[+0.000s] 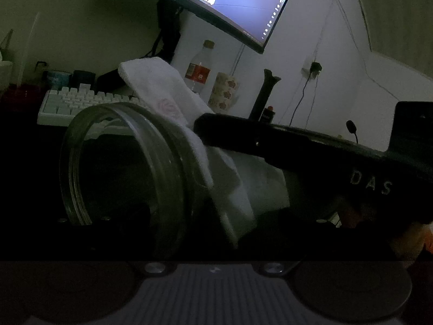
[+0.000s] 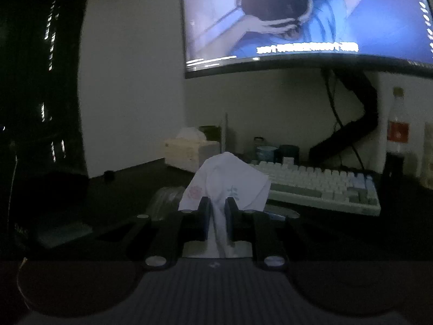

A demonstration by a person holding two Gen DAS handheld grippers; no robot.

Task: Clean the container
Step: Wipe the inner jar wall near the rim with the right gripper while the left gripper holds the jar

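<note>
A clear round container [image 1: 127,178] lies tilted on its side close in front of my left gripper [image 1: 189,216], mouth toward the left. It sits between the left fingers, whose pads are lost in the dark. A white cloth [image 1: 173,100] with a small pink print drapes over the container's upper wall. My right gripper [image 2: 217,208] is shut on that white cloth [image 2: 227,181], which bunches up between its fingers [image 2: 204,211]. In the left wrist view a dark right finger [image 1: 230,132] reaches in from the right onto the cloth. The container's ribbed rim [image 2: 167,197] shows just left of the cloth.
A white keyboard [image 2: 319,187] lies on the dark desk behind, under a lit curved monitor [image 2: 297,21]. A water bottle [image 1: 199,67] and a printed cup [image 1: 224,92] stand at the back, a tissue box [image 2: 189,151] farther left. The room is dim.
</note>
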